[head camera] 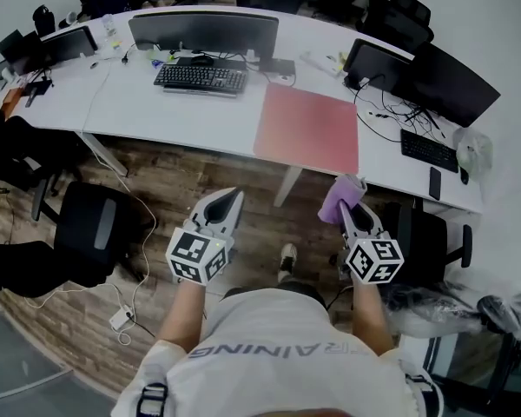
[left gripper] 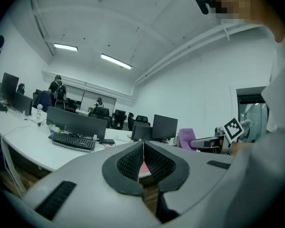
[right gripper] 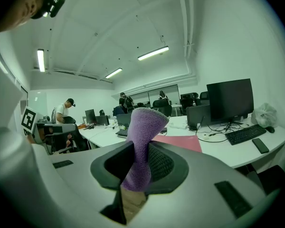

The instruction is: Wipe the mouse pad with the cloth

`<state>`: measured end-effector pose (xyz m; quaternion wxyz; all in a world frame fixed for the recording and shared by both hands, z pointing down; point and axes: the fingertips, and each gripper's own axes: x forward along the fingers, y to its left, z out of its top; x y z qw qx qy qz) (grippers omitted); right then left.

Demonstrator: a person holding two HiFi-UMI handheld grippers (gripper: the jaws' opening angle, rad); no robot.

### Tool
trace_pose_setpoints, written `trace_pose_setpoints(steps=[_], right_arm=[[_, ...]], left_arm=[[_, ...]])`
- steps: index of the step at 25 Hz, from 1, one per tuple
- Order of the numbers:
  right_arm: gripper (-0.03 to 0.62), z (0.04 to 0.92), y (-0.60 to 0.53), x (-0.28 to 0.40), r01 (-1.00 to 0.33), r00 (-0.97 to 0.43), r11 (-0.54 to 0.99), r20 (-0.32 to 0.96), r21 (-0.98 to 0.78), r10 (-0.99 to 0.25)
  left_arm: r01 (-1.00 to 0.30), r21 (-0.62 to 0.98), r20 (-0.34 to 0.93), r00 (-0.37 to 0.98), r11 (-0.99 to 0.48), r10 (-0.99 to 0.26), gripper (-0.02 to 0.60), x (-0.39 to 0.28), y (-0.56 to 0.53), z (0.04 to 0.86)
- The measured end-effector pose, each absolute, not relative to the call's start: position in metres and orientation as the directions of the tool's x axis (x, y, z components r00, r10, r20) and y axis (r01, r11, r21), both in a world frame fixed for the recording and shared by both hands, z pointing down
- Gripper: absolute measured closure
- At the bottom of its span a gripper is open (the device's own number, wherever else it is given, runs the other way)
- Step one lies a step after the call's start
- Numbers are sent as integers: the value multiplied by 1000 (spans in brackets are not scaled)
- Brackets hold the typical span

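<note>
A large pink mouse pad (head camera: pixel 306 128) lies flat on the white desk (head camera: pixel 156 102), to the right of the keyboard; a strip of the mouse pad (right gripper: pixel 180 143) shows past the right jaws. My right gripper (head camera: pixel 349 200) is shut on a purple cloth (head camera: pixel 341 197), held in the air in front of the desk edge, short of the pad. The cloth (right gripper: pixel 142 146) stands up between the jaws. My left gripper (head camera: pixel 227 205) is shut with nothing in it, level with the right one, over the wooden floor. The left gripper (left gripper: pixel 143 158) points at the desk.
A black keyboard (head camera: pixel 201 78) and monitor (head camera: pixel 203 31) sit left of the pad. Two more monitors (head camera: pixel 421 76), cables, a second keyboard (head camera: pixel 429 150) and a phone (head camera: pixel 435 183) lie right of it. Office chairs (head camera: pixel 95 225) stand on both sides of me.
</note>
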<state>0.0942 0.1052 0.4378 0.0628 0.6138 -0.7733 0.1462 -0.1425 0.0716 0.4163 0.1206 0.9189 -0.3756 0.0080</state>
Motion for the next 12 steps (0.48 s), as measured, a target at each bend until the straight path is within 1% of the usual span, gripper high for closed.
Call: trace_pose_setpoints(steps=[12], right_arm=[[497, 437, -23, 172, -942, -321, 276, 263, -194, -910]], left_arm=[[-741, 199, 133, 669, -641, -732, 549, -65, -36, 407]])
